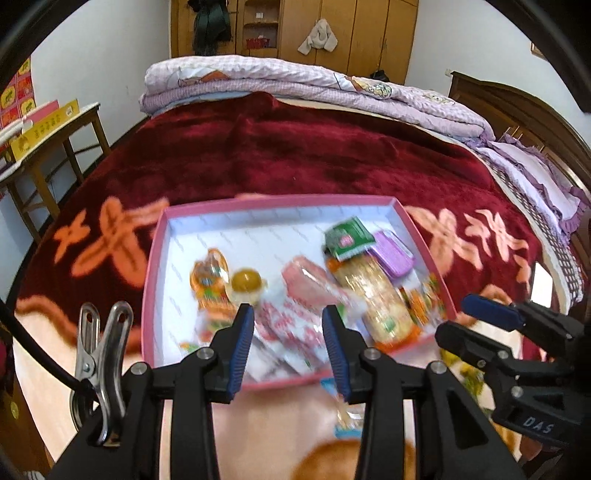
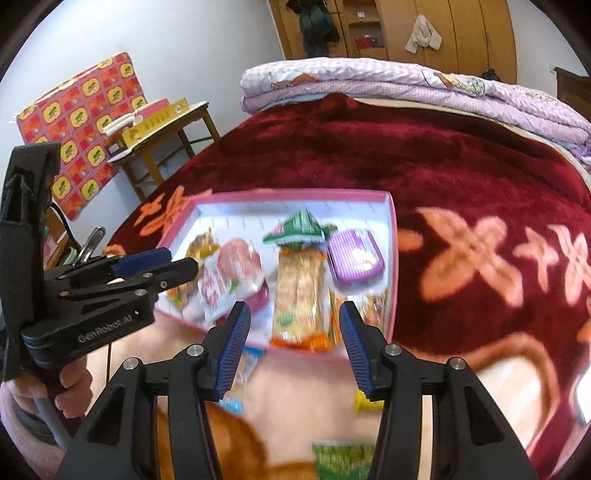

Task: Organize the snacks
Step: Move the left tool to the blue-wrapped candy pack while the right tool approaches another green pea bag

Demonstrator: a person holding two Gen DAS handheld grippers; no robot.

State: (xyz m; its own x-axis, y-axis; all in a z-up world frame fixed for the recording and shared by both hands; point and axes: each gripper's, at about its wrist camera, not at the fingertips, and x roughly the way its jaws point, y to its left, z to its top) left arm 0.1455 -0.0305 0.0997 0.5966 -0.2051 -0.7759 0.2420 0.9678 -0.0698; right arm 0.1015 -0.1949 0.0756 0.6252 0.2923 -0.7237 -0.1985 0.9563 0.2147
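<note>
Pink tray [image 1: 157, 258] on red blanket [image 1: 295, 147], snacks [image 1: 373, 295] piled in tray's near right part, left gripper [image 1: 288, 345] and right gripper [image 2: 293, 347] above tray's near edge, both spread, empty

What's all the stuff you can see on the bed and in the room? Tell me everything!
box: one, pink rim, white inside, on the blanket
snacks in the box: several; green packet, purple pack, long golden pack, pink packet, round yellow jelly cup, orange packet
loose snacks: a few, green, yellow and blue, on the bed in front of the box, blurred
blanket: one, dark red with orange flowers, covering the bed
quilt: one, lilac, folded at the far side
wardrobe: one, wooden, back wall
side table: one, wooden, left, with boxes on it
left gripper: black, blue pads, open, empty
right gripper: black, blue pads, open, empty
</note>
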